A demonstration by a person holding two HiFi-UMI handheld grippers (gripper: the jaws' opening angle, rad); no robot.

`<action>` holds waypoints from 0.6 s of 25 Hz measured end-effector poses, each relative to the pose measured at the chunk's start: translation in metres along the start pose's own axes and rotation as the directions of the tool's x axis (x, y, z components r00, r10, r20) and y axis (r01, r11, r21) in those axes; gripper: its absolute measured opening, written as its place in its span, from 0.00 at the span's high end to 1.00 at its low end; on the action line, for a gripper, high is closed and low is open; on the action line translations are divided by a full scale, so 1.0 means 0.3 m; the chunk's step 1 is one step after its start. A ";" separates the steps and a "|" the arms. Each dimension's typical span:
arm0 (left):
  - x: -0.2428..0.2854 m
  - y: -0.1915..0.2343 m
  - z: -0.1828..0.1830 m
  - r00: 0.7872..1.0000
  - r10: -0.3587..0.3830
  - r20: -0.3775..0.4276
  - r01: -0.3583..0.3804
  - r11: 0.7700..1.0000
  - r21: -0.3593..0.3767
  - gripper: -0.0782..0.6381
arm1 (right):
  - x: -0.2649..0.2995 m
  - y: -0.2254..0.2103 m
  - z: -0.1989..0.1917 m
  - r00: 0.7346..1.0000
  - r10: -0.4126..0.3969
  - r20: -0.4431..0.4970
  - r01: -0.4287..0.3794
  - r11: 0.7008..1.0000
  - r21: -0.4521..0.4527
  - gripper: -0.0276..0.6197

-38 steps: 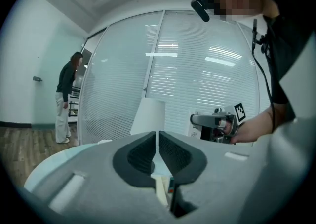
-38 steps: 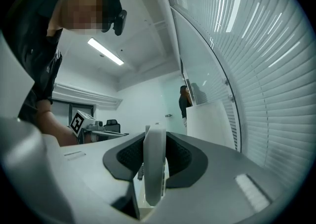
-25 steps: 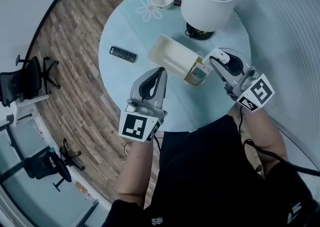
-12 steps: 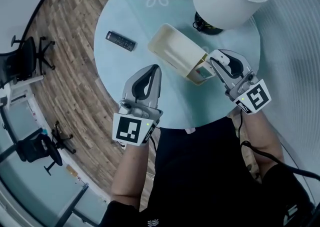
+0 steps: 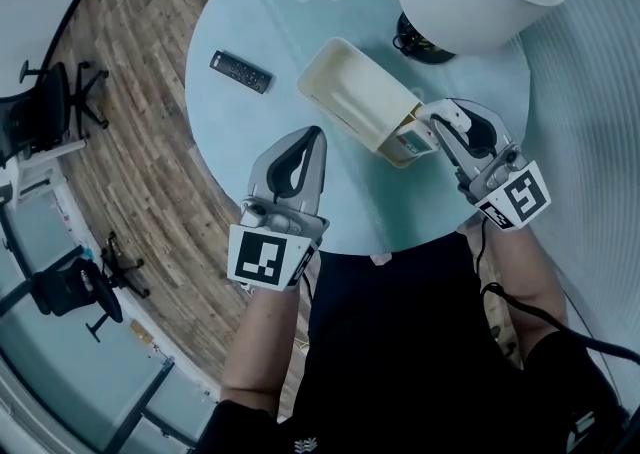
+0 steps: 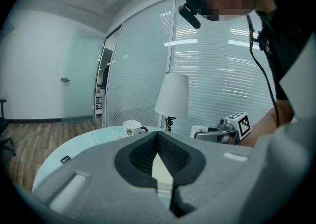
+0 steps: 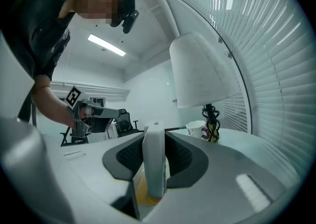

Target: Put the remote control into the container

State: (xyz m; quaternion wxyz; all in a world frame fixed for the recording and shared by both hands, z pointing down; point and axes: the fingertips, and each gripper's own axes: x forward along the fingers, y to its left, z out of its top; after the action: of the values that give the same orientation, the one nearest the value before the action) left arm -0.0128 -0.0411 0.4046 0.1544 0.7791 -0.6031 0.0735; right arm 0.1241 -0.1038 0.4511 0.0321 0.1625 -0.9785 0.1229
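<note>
Remote (image 5: 240, 72) lies near the edge of the table (image 5: 250, 157), well apart from the container (image 5: 350, 102), whose end wall the right gripper (image 5: 432, 122) clamps. Left gripper (image 5: 315, 137), closed and empty, might nudge the remote off unless opened first.

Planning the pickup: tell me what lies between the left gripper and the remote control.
Bare table only, seen in the head view, between the left gripper and the remote control.

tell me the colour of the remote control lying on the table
Black. The remote control shows best in the head view, lying on the pale blue tabletop.
</note>
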 end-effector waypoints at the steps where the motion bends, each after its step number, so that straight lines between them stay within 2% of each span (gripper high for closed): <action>1: 0.001 -0.004 0.008 1.000 -0.002 0.002 0.002 1.000 0.003 0.89 | -0.001 0.000 0.000 1.000 -0.001 -0.007 0.001 1.000 0.003 0.79; 7: -0.014 -0.005 0.047 1.000 0.002 0.009 -0.003 1.000 0.028 0.89 | 0.000 0.023 -0.003 0.999 0.015 -0.042 -0.015 1.000 0.003 0.79; 10: -0.028 0.003 0.042 1.000 0.010 0.005 -0.010 0.999 0.038 0.89 | 0.004 0.036 -0.014 0.997 0.041 -0.061 -0.040 0.999 0.018 0.73; 15: -0.049 -0.013 0.053 1.000 0.011 0.008 -0.012 0.999 0.039 0.89 | -0.009 0.048 -0.006 0.997 0.051 -0.061 -0.049 0.998 0.029 0.70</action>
State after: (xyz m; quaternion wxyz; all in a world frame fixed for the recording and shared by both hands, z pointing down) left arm -0.0141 -0.0319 0.3846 0.1365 0.7788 -0.6066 0.0833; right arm 0.1219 -0.0893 0.4493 0.0572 0.1344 -0.9790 0.1420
